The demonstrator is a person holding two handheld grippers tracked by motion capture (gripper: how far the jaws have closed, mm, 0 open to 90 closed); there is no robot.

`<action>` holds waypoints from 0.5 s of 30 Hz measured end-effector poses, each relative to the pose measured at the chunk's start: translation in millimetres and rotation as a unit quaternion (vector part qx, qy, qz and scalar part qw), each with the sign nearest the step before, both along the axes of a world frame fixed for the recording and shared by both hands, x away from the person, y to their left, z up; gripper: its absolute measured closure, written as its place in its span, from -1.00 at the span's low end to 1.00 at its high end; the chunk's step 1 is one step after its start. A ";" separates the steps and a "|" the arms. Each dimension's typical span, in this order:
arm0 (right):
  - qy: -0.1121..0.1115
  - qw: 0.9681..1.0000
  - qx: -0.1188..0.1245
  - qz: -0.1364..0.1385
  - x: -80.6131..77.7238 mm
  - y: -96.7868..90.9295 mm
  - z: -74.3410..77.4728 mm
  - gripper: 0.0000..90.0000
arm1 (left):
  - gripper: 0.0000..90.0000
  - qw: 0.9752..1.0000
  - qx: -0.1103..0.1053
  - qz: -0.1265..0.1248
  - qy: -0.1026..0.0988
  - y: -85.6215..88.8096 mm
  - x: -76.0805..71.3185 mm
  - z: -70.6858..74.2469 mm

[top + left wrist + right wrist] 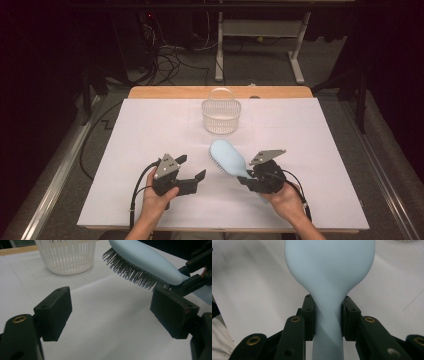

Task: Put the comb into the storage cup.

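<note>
High view | right gripper (245, 179) jaws clamp hairbrush (227, 157) handle | left gripper (192, 169) empty

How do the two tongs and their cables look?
Both the left tongs and the right tongs are black, each topped by a grey three-cornered plate. The pads are blocky, with brass-coloured rings at the joints. A black cable trails back from each. The forearms are bare.

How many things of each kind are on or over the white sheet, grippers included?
Hairbrush: 1
Basket: 1
Grippers: 2, the left gripper and the right gripper
Total: 4
</note>
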State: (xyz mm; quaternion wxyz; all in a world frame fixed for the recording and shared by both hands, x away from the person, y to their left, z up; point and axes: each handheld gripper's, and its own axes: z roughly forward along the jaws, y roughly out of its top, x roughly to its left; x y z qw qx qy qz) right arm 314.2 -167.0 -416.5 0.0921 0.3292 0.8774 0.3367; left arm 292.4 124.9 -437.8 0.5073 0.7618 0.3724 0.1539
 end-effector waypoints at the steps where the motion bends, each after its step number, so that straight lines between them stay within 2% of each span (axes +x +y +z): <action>1: 0.000 1.000 0.000 0.000 0.0 0.0 0.1 0.55 | -0.59 1.000 -0.002 -0.004 0.003 -2.1 0.6 -0.2; 15: -0.003 1.000 0.006 0.006 -0.8 3.2 0.4 0.55 | -0.59 1.000 -0.006 -0.019 0.006 -20.1 3.3 -0.8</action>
